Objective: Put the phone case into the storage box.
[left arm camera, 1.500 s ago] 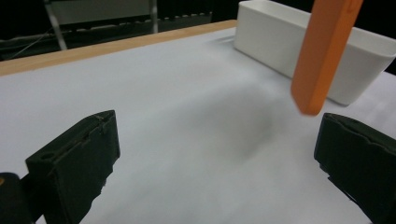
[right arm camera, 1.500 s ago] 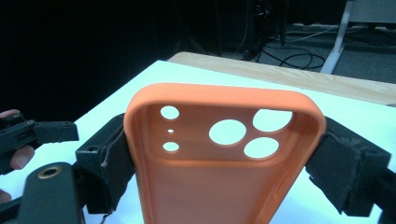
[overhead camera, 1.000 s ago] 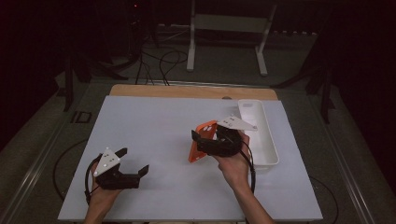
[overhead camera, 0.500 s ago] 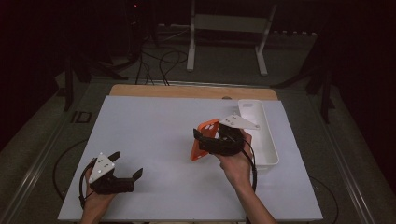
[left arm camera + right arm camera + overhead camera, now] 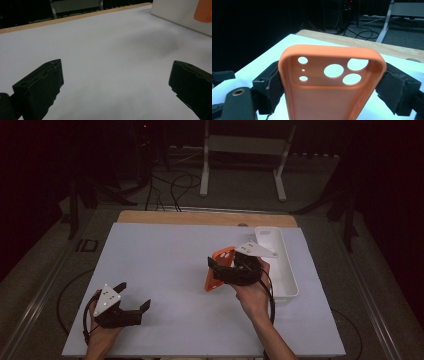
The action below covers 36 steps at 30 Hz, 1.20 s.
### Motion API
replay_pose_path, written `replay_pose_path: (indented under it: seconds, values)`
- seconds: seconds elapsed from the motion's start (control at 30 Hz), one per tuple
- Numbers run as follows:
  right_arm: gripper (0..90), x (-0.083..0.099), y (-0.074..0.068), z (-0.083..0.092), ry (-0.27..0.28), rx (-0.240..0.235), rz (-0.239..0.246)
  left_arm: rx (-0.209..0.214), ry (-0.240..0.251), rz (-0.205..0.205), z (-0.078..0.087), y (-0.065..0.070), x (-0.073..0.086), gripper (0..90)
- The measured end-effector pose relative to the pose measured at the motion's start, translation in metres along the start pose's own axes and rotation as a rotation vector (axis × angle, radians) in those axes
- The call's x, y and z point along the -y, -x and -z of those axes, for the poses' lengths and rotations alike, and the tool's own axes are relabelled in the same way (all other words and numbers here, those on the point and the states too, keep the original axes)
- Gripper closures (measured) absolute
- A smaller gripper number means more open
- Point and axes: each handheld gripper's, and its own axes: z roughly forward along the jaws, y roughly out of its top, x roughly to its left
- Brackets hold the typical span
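Note:
An orange phone case (image 5: 218, 268) with round camera holes (image 5: 332, 75) stands on edge above the white table, right of the middle. My right gripper (image 5: 220, 272) is shut on it, both pads (image 5: 393, 88) pressing its long sides. The case's inner side faces the right gripper camera. Near the front left of the table my left gripper (image 5: 134, 299) stands open, with nothing between its jaws. In the left gripper view a corner of the orange case (image 5: 204, 11) shows far off at the upper right.
A long white tray (image 5: 282, 270) lies just right of the right hand, near the table's right edge (image 5: 180, 12). A wooden strip (image 5: 200, 217) runs along the table's far edge. A metal stand and cables sit on the dark floor beyond.
My left gripper has drawn back toward the table's front left corner. The right gripper holds the orange case in nearly the same spot.

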Motion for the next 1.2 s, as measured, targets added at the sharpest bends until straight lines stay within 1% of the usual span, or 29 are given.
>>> replay_pose_path:
  seconds: [0.3, 0.47, 0.57, 0.83, 1.2]
  values:
    - [15.9, -0.003, 0.003, 0.0, 0.004, 0.014, 0.004, -0.004, -0.006, 0.003, -0.001, -0.002, 0.003, 0.5]
    - [15.8, -0.005, 0.006, 0.0, 0.008, 0.02, 0.007, 0.0, -0.005, 0.004, -0.002, -0.002, 0.003, 0.5]
    - [15.9, -0.007, 0.009, 0.0, 0.008, 0.031, 0.007, 0.003, -0.008, -0.002, -0.002, -0.001, 0.003, 0.5]
    - [15.8, -0.01, 0.013, -0.001, 0.007, 0.041, 0.008, 0.002, -0.012, -0.006, -0.003, -0.001, 0.003, 0.5]
    - [15.9, -0.015, 0.015, -0.002, 0.007, 0.054, 0.014, 0.001, -0.012, -0.01, -0.002, 0.0, 0.003, 0.4]
